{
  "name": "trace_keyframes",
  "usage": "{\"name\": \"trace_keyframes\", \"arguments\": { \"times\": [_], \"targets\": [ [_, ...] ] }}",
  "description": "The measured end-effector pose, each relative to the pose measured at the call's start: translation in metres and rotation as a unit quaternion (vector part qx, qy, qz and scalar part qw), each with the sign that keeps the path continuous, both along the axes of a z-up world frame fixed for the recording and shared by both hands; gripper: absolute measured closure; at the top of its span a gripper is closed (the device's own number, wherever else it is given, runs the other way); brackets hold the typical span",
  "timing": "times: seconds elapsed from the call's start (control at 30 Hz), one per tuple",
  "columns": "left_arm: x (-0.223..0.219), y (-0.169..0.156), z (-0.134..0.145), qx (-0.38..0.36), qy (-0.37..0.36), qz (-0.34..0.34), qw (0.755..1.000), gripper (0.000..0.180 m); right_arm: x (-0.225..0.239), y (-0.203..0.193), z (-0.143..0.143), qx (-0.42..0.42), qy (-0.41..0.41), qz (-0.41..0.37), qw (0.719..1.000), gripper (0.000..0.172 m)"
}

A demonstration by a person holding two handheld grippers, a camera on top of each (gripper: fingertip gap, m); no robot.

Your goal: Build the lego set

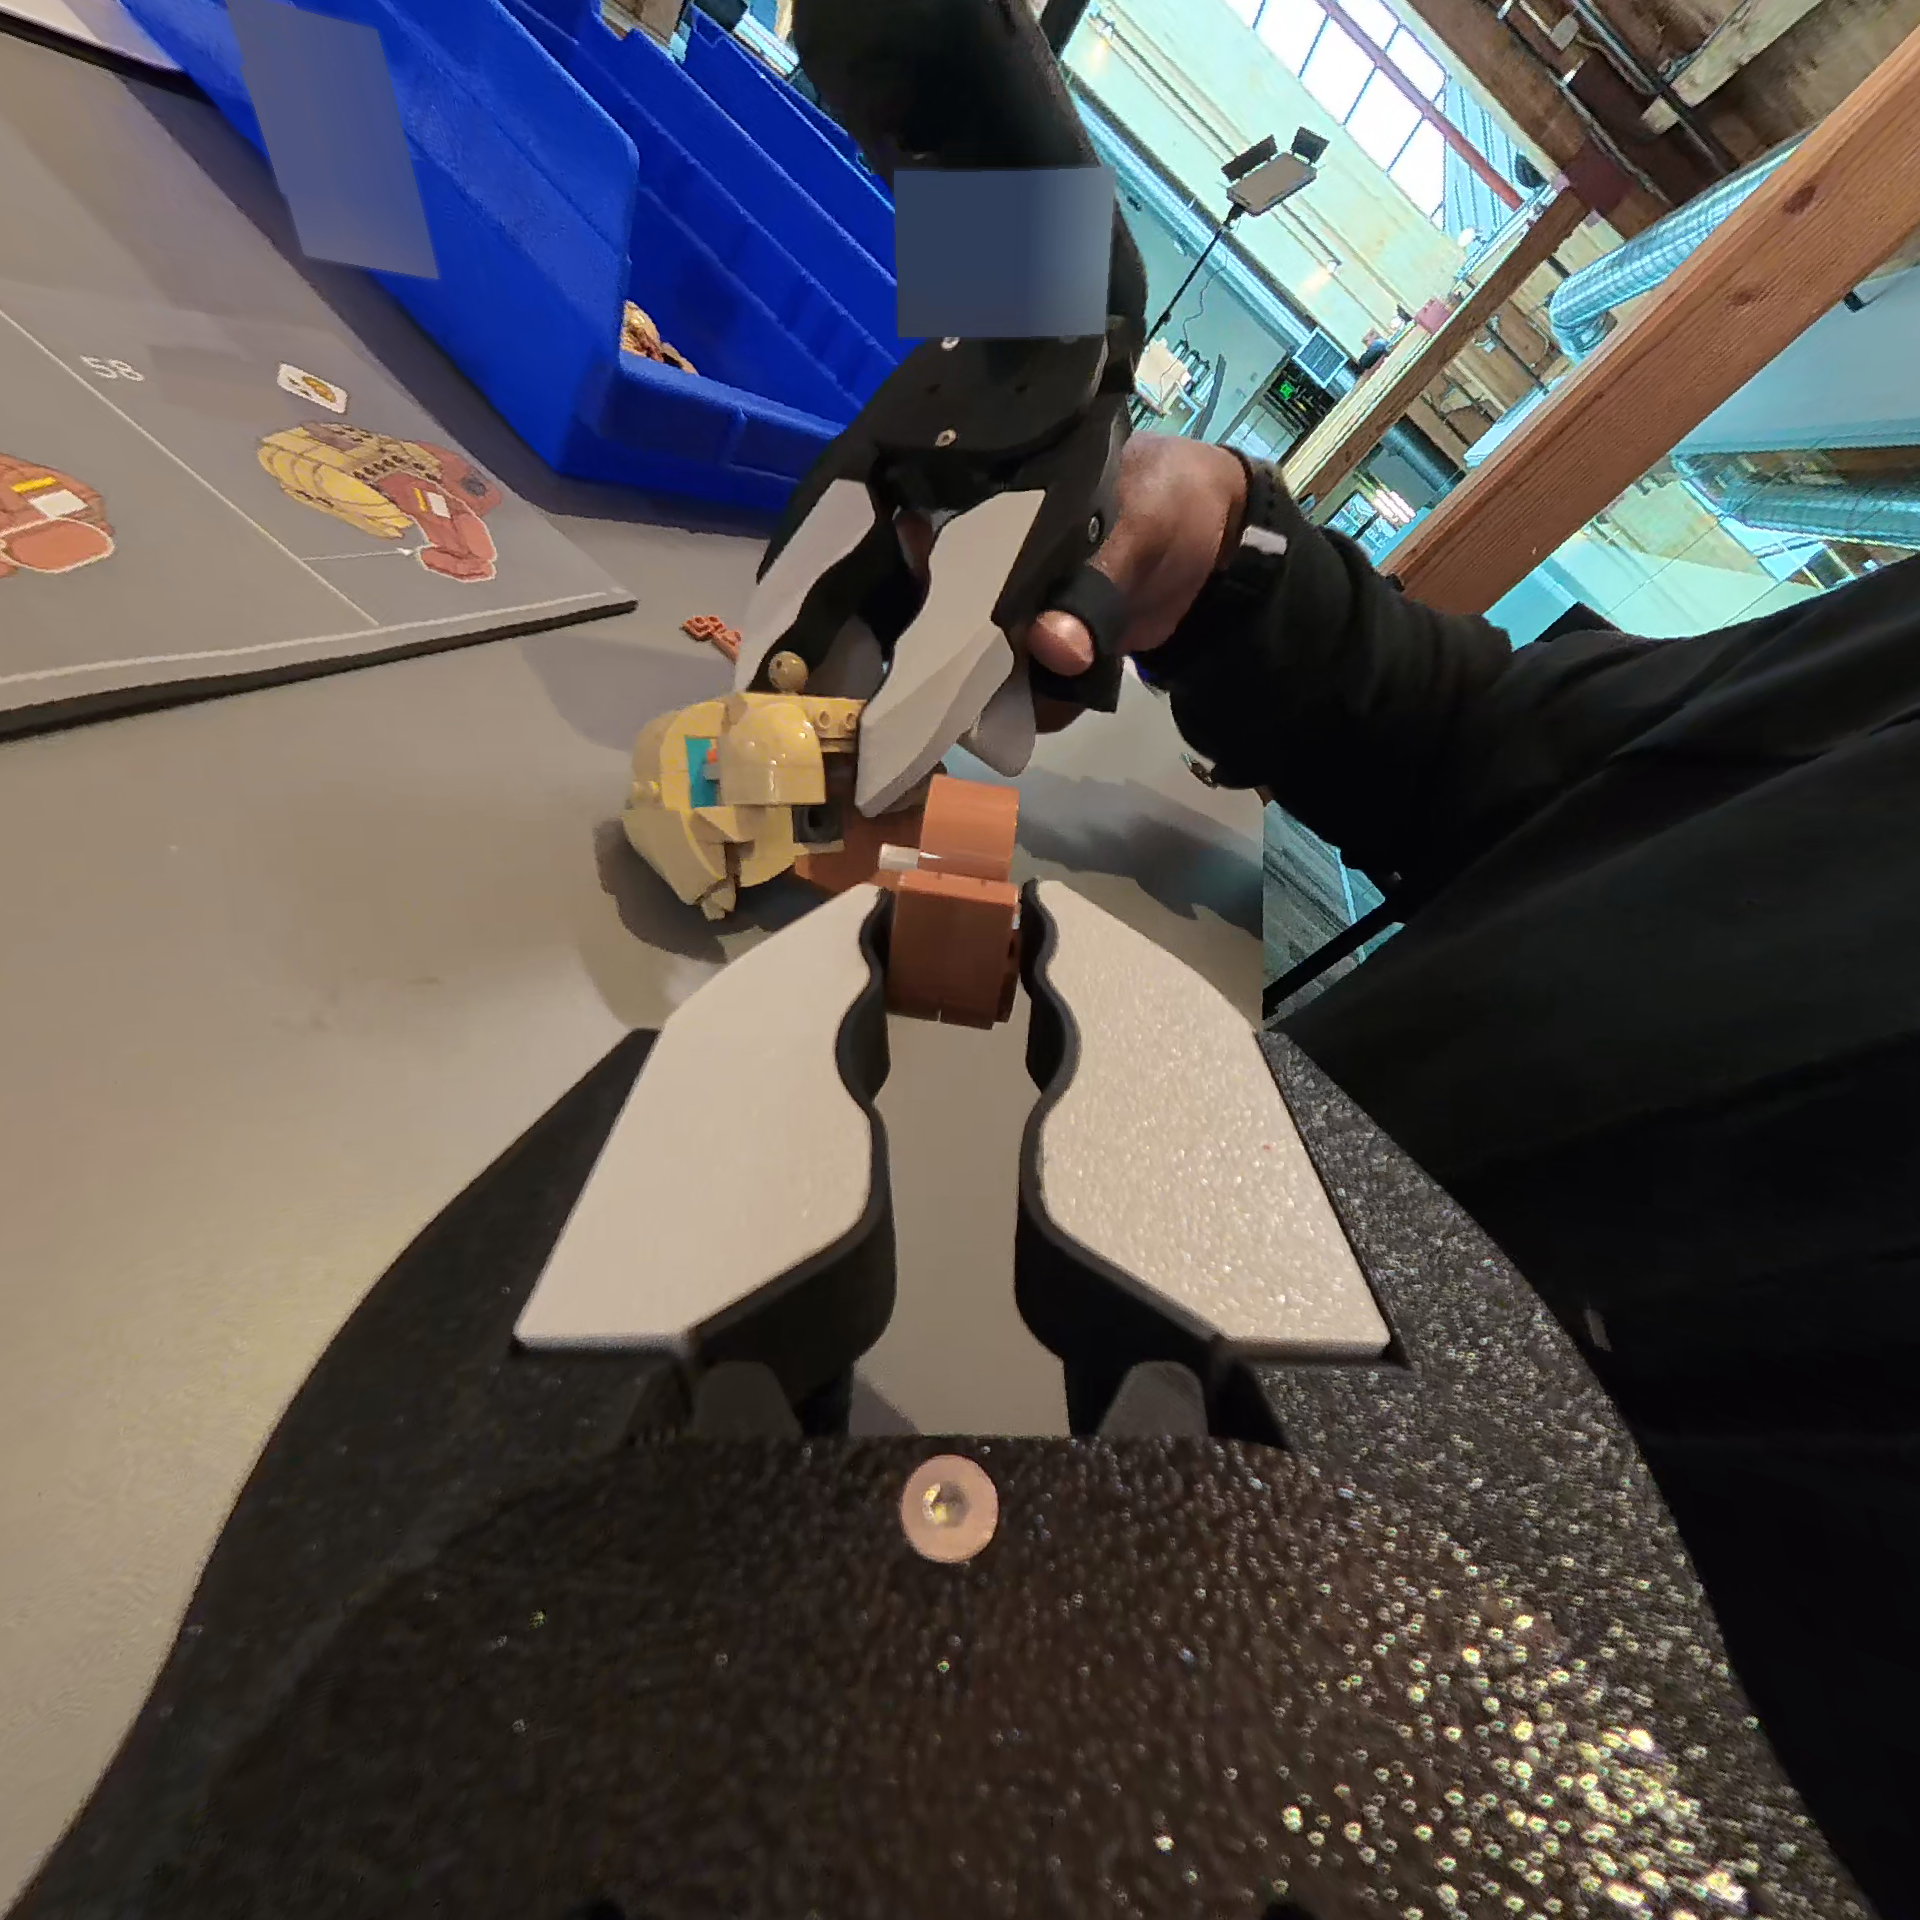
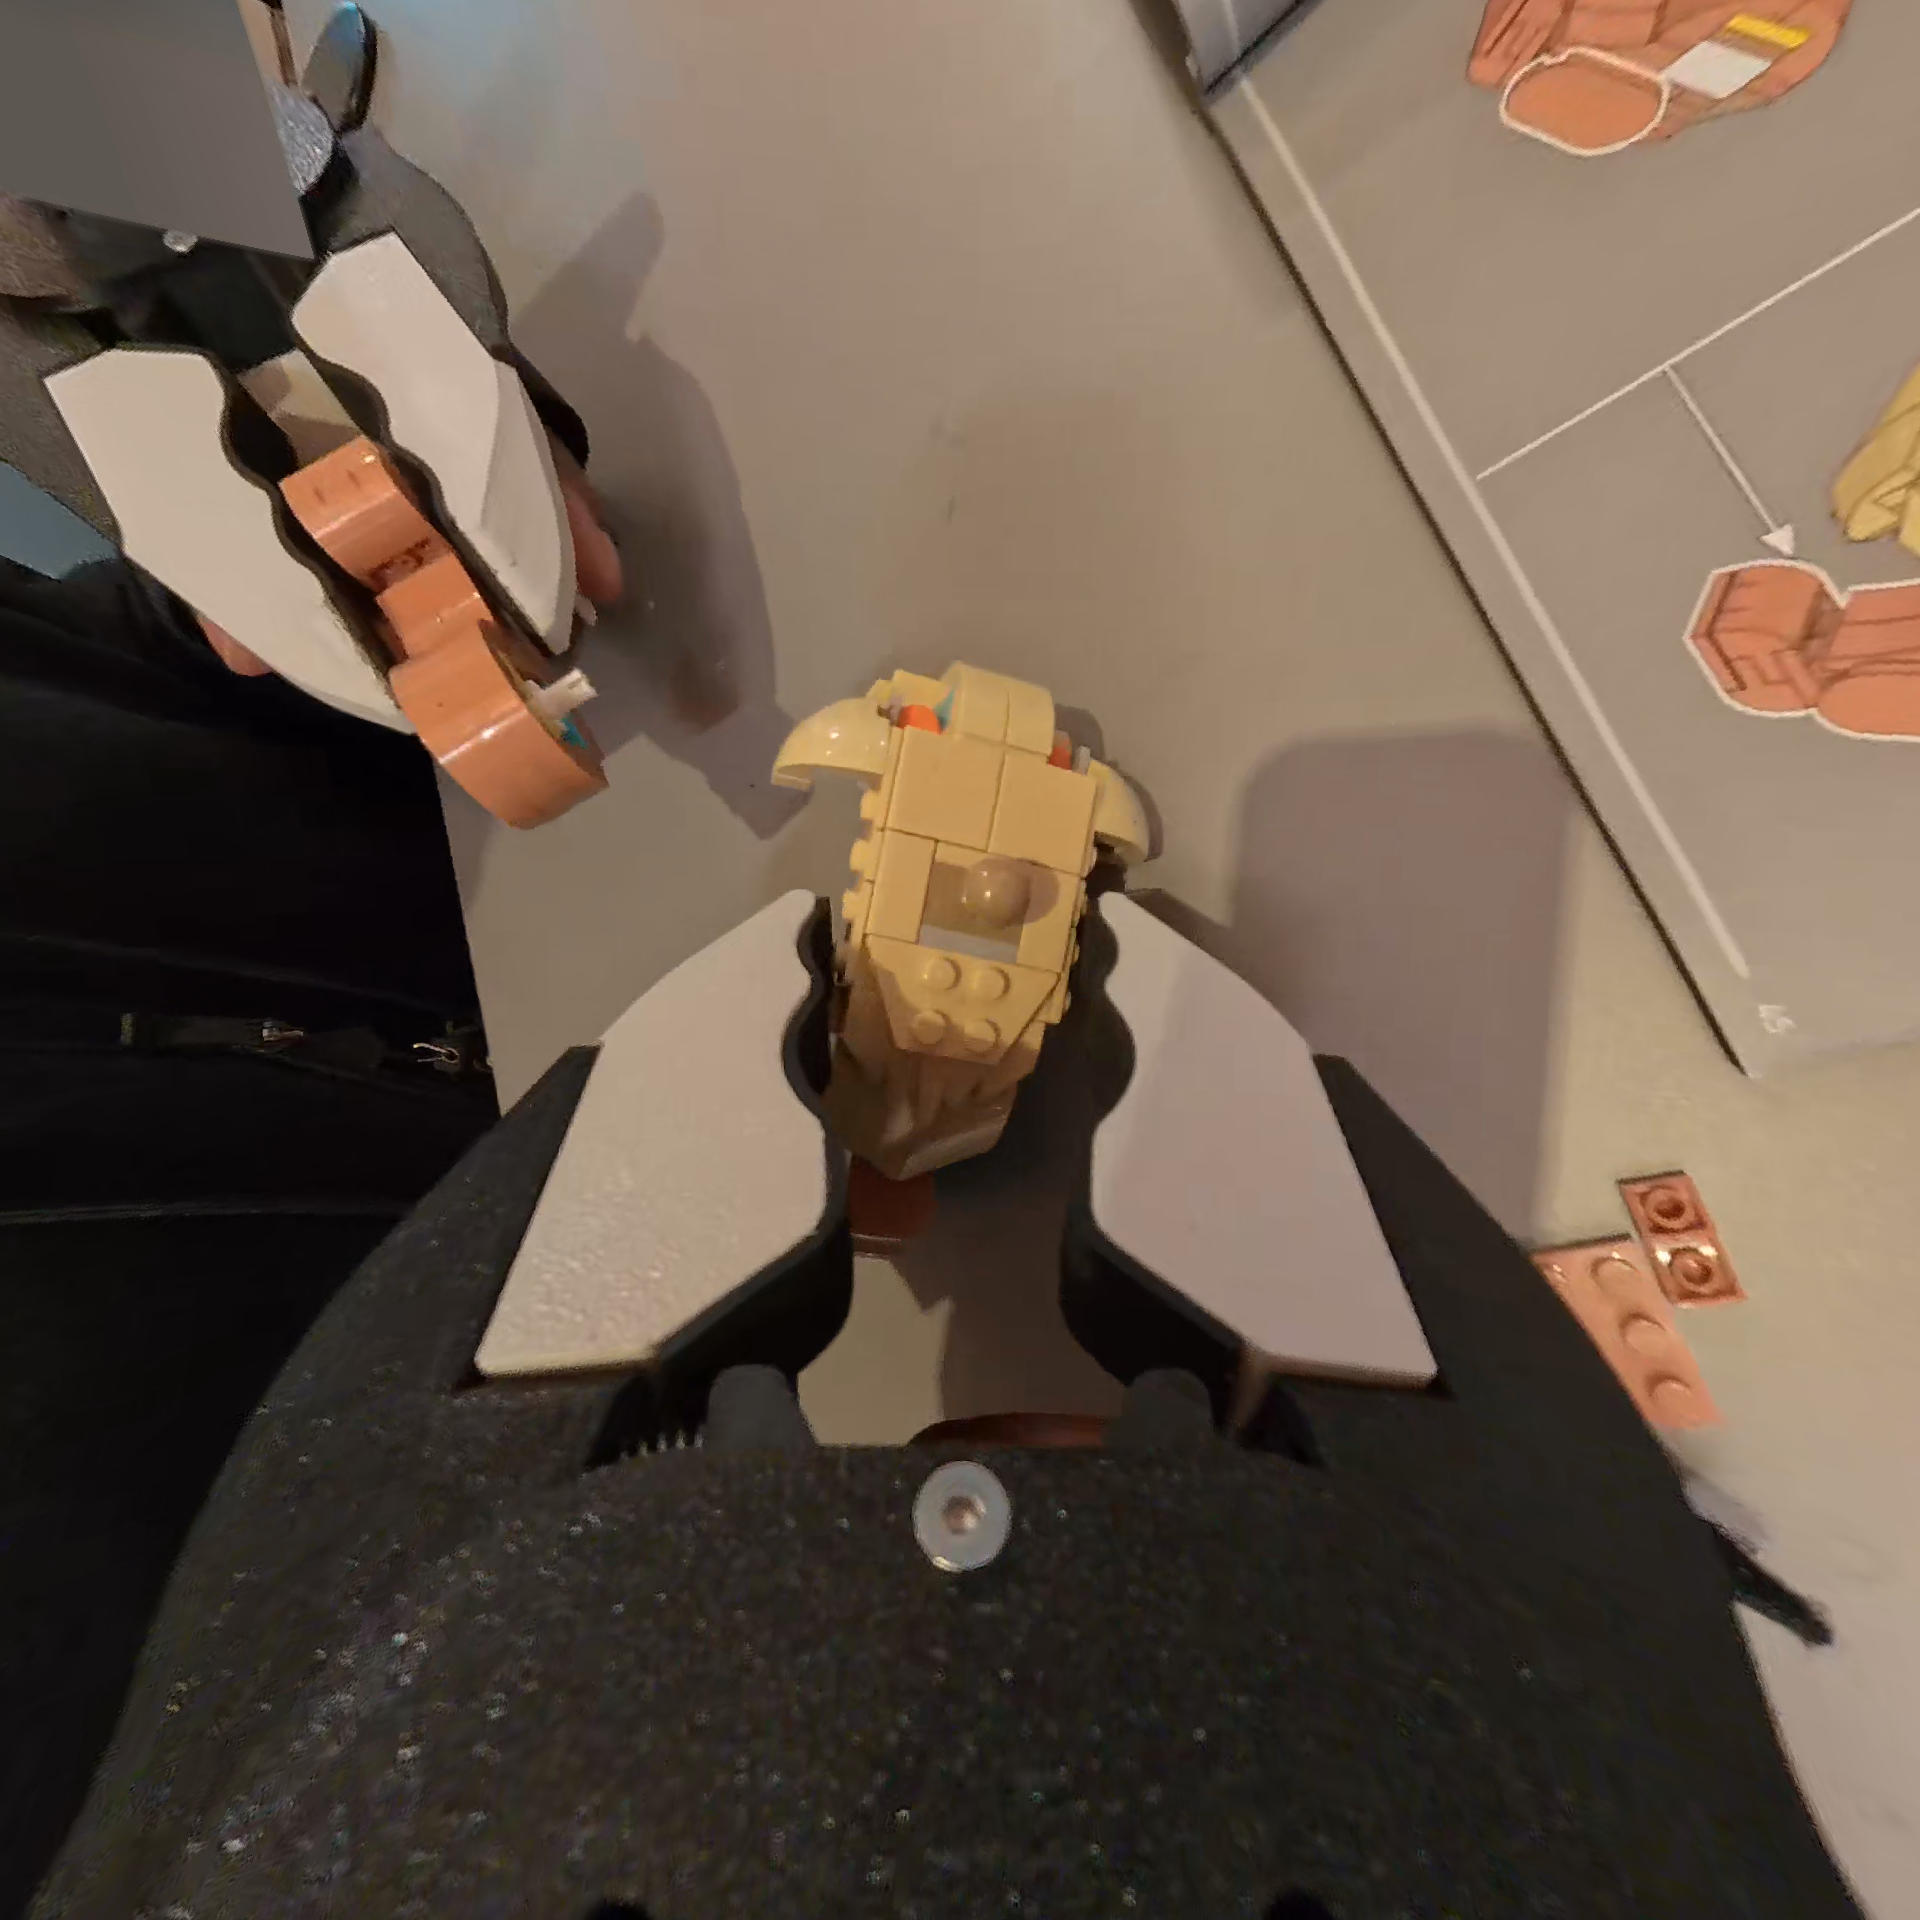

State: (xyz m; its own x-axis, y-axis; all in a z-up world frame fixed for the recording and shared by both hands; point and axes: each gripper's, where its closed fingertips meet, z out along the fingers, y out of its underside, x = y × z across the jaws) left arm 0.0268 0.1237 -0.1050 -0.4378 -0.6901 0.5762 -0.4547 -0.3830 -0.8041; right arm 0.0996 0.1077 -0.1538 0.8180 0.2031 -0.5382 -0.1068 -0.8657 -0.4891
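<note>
A: Left tool (image 1: 954, 940)?
B: Clamped on a brown brick piece (image 1: 951, 961), pads tight on both sides. White peg at its far end. Held off the table (image 1: 260, 987).
A: Right tool (image 2: 956, 997)?
B: Closed around a tan brick model (image 2: 971, 883). Left pad touches it; right-pad contact can't tell. The brown piece hangs up-left of it, apart.
A: Anything nearby?
B: Two copper-coloured plates (image 2: 1652, 1299) just right of the right tool, instruction sheet (image 2: 1558, 468) beyond, blue bins (image 1: 623, 260) farther back.
</note>
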Motion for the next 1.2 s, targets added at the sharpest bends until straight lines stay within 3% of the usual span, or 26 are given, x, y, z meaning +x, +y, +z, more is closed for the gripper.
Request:
{"name": "trace_keyframes", "arguments": {
  "times": [0.13,0.3,0.43,0.57,0.87,1.2],
  "targets": [
    [-0.001,0.002,0.004,-0.014,-0.009,0.001,1.000,0.159,-0.004,0.011,0.005,0.040,0.032,-0.027,0.998,0.127],
    [-0.008,0.005,0.020,-0.033,-0.063,-0.012,0.997,0.159,-0.013,0.027,0.047,0.200,0.123,-0.061,0.970,0.127],
    [-0.011,0.004,0.033,0.032,-0.140,-0.013,0.990,0.159,-0.018,0.028,0.072,0.315,0.149,-0.068,0.935,0.127],
    [-0.009,-0.007,0.031,0.096,-0.153,-0.023,0.983,0.159,-0.024,0.021,0.086,0.372,0.143,-0.049,0.916,0.127],
    [-0.004,-0.021,0.035,0.142,-0.161,-0.051,0.975,0.159,-0.030,0.018,0.086,0.396,0.147,-0.047,0.905,0.128],
    [0.001,-0.020,0.035,0.067,-0.148,-0.040,0.986,0.159,-0.030,0.019,0.093,0.420,0.175,-0.078,0.887,0.128]
  ]
}}
